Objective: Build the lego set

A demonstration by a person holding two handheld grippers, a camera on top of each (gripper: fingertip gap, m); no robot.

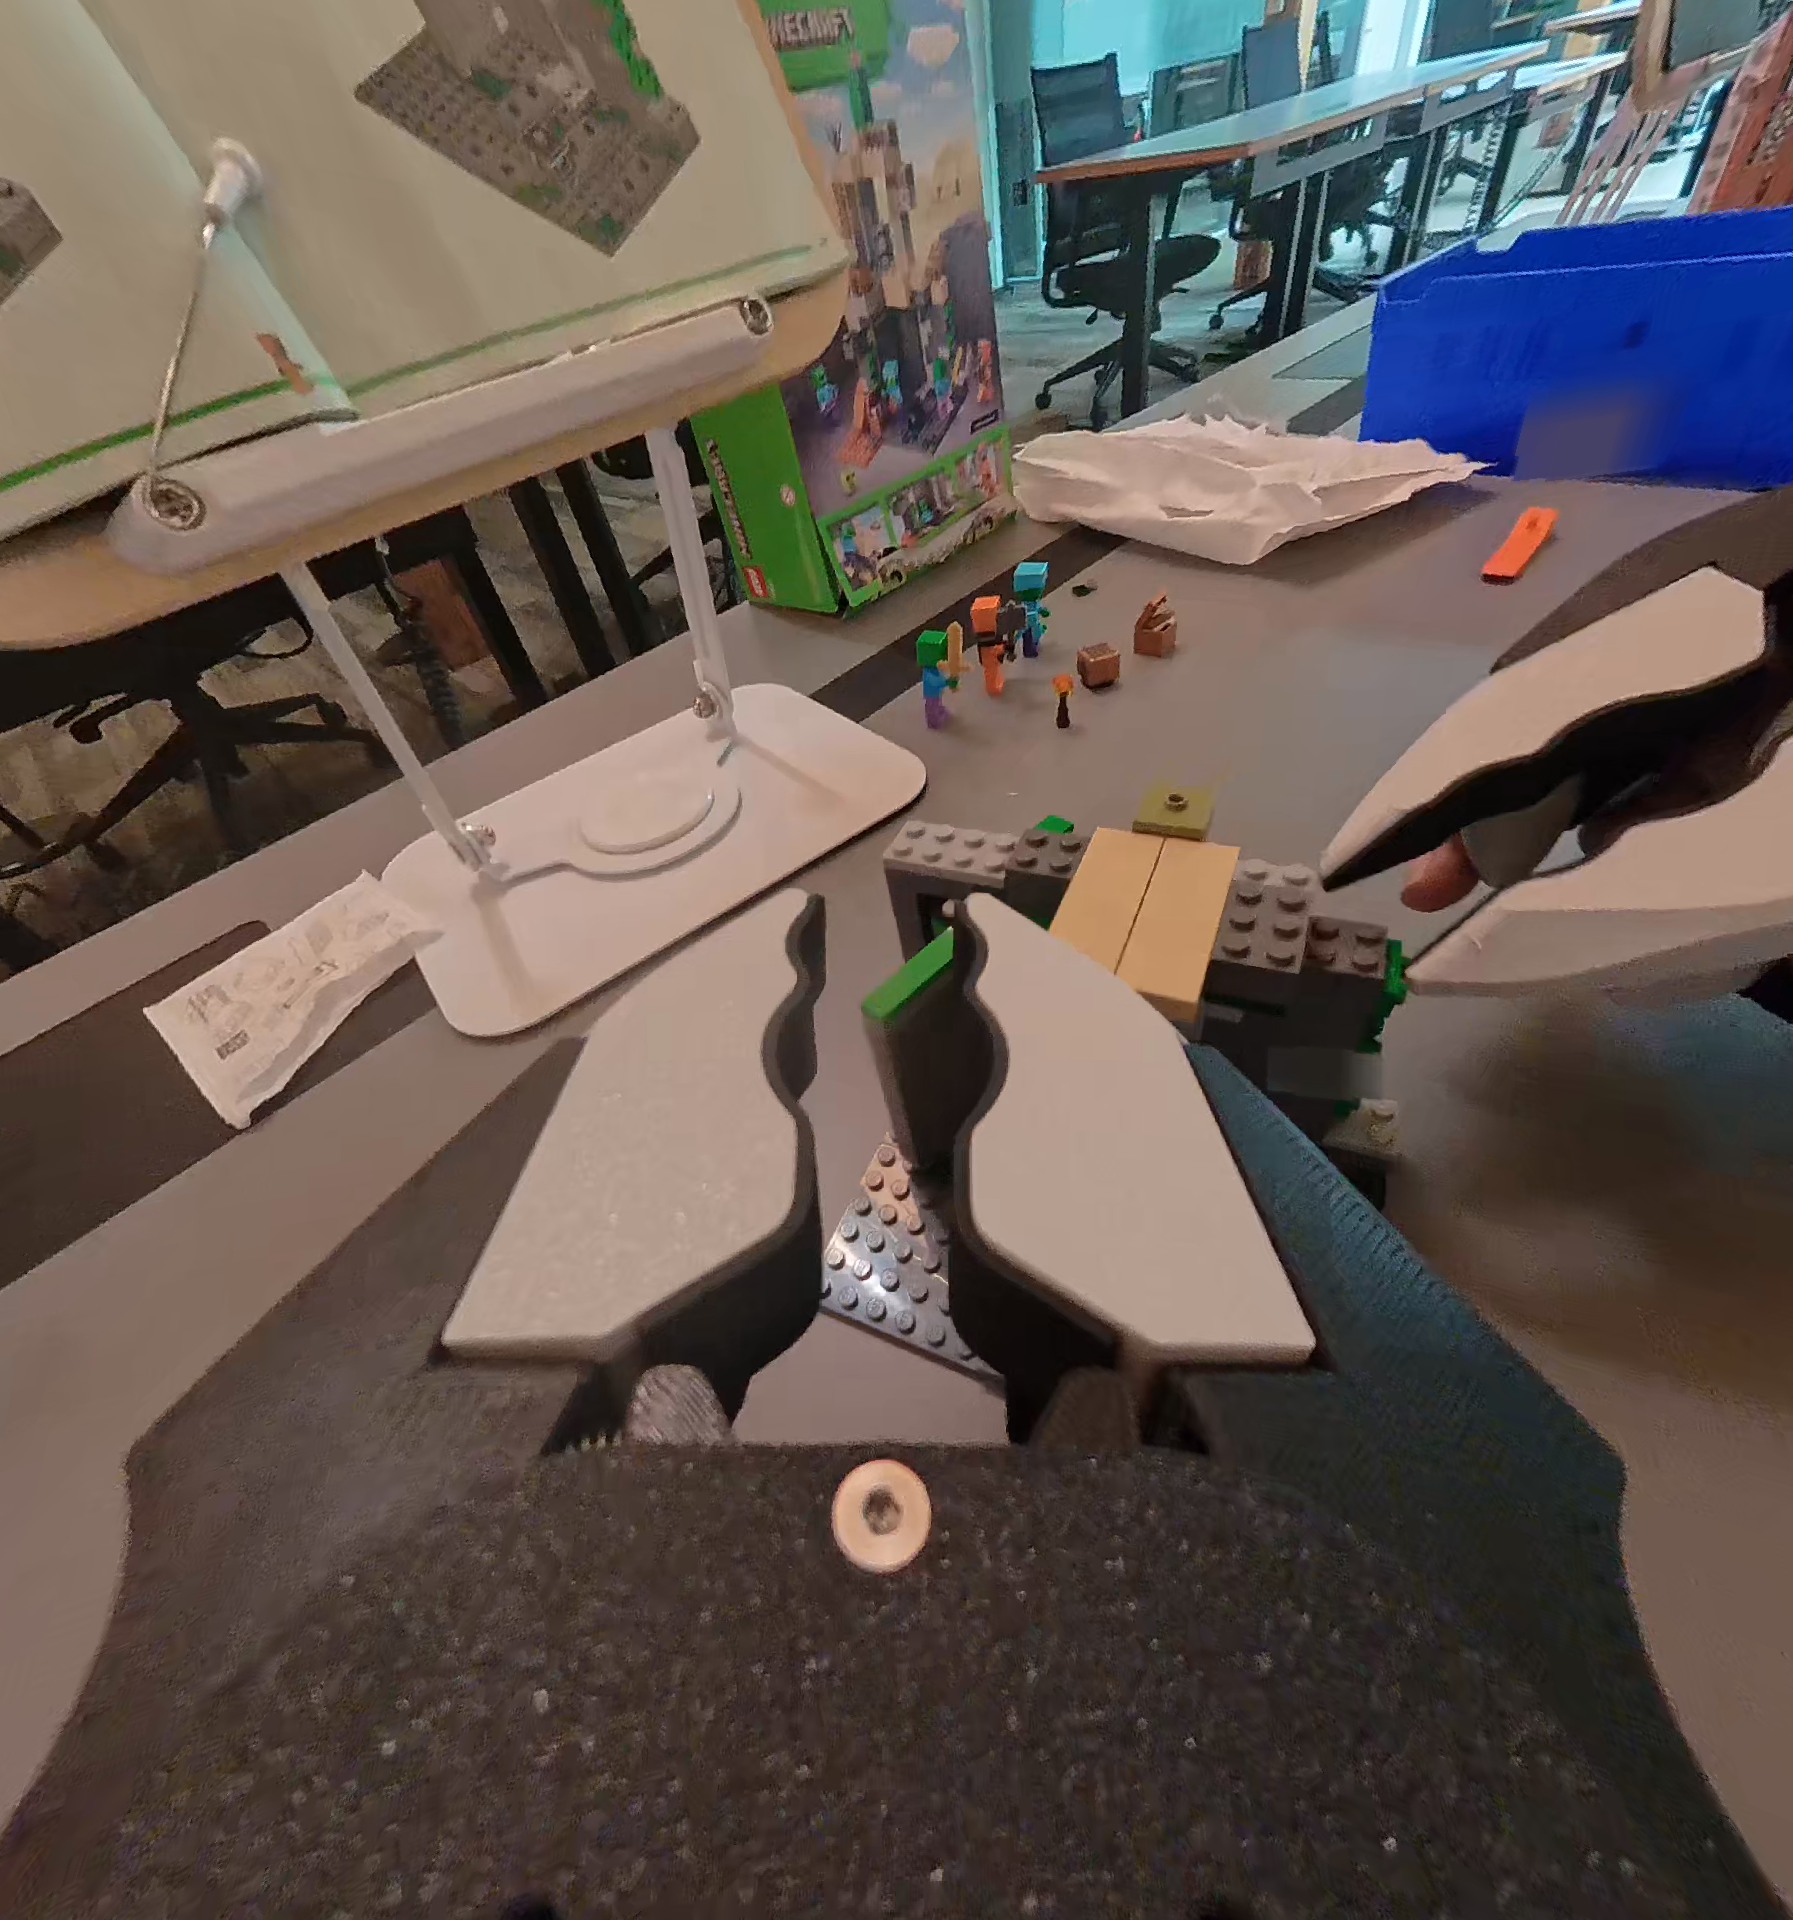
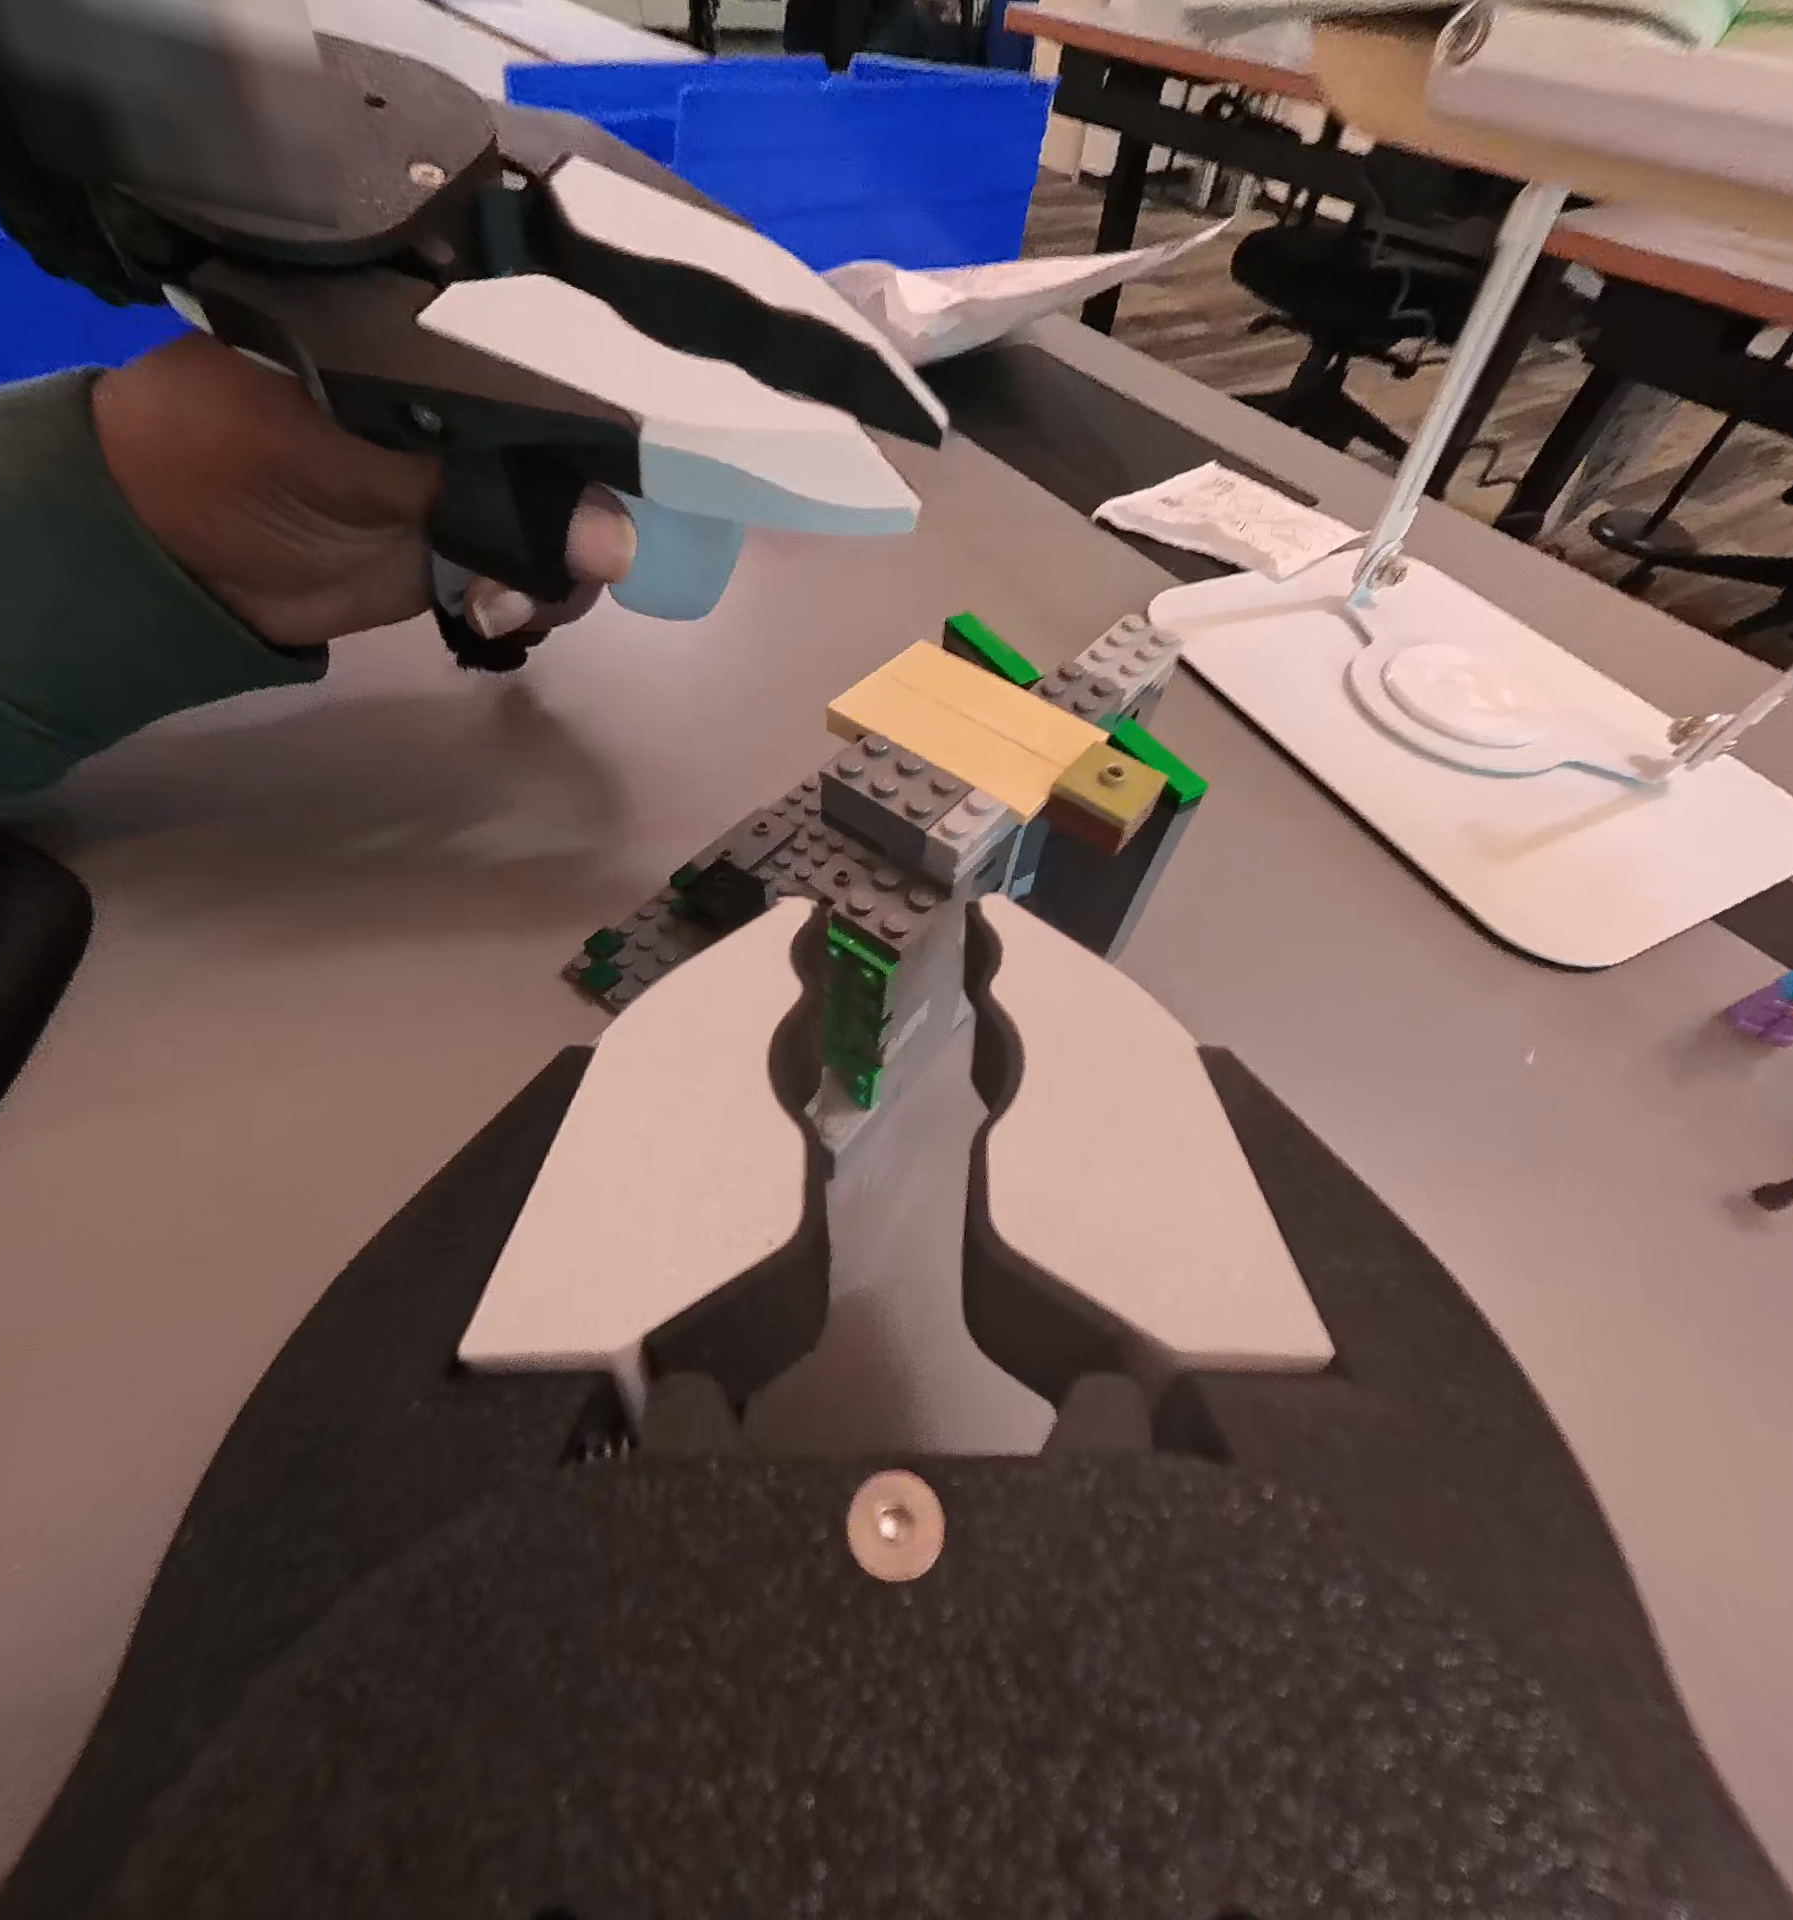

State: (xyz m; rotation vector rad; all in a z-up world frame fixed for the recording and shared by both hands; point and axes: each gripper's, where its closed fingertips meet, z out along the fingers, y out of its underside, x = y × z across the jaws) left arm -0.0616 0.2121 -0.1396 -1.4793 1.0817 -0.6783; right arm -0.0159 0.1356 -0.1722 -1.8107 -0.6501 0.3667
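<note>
The lego build [image 1: 1152,914] stands on a dark grey baseplate [image 1: 892,1268] mid-table: grey bricks, two tan tiles on top, an olive tile and green pieces. My left gripper [image 1: 892,914] is open and empty, hovering over the build's near left end. In the right wrist view it [image 2: 918,468] hangs above and left of the build [image 2: 965,717], apart from it. My right gripper [image 2: 887,914] is closed around the build's end wall, with green [image 2: 856,1018] and grey pieces filling the gap. It shows at the right in the left wrist view [image 1: 1370,925].
A white book stand [image 1: 663,862] holding the instruction booklet stands left of the build. Behind are the lego box [image 1: 892,416], minifigures [image 1: 985,655], small brown pieces [image 1: 1100,665], white paper bags [image 1: 1235,478], an orange separator [image 1: 1520,540] and a blue bin [image 1: 1598,332]. A leaflet [image 1: 279,997] lies at left. Tip to tip, the grippers are about 10 cm apart.
</note>
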